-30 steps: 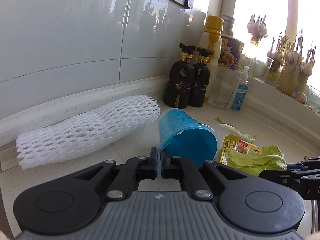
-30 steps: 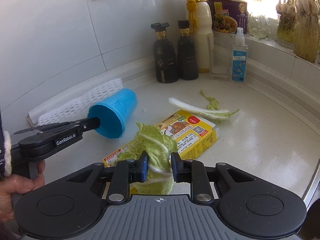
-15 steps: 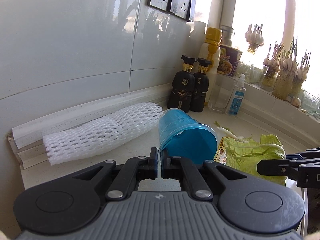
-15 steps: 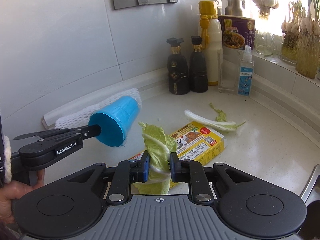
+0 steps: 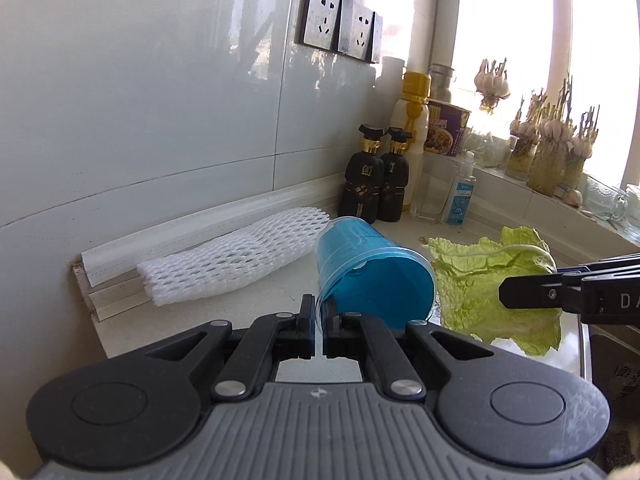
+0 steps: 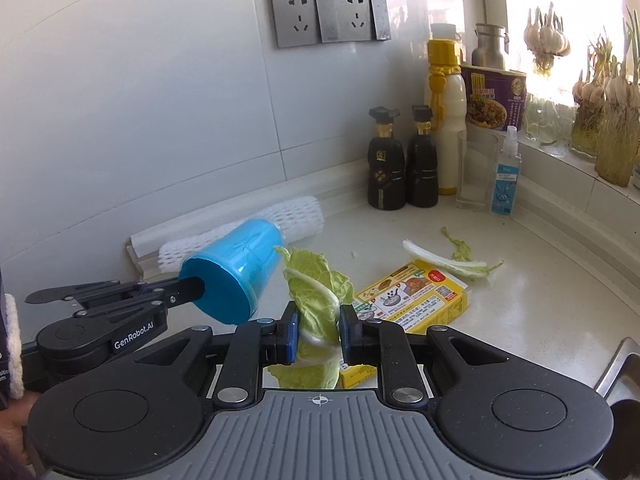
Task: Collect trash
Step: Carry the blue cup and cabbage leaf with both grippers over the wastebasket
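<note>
the left gripper (image 5: 318, 330) is clamped on the thin rim of the blue cup (image 5: 372, 276), which hangs off the counter (image 6: 540, 300) tipped on its side, mouth toward the gripper. the right gripper (image 6: 318, 334) is clamped on the stalk of a cabbage leaf (image 6: 316, 292), which is also clear of the counter, its limp top flopping just beside the cup.

the weakest point looks like the cup. only a sliver of flexible rim sits between the pads, and the whole body hangs out in front, so a quick swing or a knock could let it pivot or slip free and roll along the counter. the leaf is close enough to the cup that bringing the hands nearer could brush one against the other and tug either grip.

the leaf could tear at the pinched stalk, or slide out if it is wet, dropping back near the front edge of the counter.

trash still left on the counter: a yellow box (image 6: 416, 300) toward the middle, a pale stalk strip (image 6: 448, 260) just behind it, and a white foam net (image 5: 232, 260) along the back edge by the wall. no bin shows in either view, so i cannot tell how far the load must travel. the two dark bottles (image 6: 404, 172) and spray bottle (image 6: 506, 172) at the back corner could be toppled by a careless reach later.
</note>
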Motion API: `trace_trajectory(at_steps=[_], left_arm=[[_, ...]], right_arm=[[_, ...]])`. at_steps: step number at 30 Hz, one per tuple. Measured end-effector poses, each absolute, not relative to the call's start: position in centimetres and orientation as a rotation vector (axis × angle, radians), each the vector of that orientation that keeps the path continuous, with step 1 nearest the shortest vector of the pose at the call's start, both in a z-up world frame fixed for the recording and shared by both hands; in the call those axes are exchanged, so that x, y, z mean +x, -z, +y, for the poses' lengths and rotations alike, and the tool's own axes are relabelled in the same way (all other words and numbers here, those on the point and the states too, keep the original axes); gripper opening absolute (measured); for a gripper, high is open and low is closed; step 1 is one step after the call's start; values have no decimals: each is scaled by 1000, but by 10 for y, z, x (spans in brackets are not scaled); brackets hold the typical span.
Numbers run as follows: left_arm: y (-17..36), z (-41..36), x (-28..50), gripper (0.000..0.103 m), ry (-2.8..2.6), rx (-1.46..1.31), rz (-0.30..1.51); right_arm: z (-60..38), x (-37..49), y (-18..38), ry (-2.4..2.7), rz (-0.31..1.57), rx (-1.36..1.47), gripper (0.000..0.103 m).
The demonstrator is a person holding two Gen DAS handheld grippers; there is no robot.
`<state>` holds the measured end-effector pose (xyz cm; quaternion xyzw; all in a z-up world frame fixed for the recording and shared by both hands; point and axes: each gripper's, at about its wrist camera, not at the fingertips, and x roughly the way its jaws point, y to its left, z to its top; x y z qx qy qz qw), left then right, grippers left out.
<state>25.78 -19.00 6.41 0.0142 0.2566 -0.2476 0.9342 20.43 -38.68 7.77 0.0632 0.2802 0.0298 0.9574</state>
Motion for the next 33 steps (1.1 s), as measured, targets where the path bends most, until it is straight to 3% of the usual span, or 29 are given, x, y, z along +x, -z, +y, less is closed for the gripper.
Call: trace_trajectory(at_steps=[33], left_arm=[[-46,-50,160,3,322,-32,627]], right_arm=[[-231,145,-53,-297,633,40,21]])
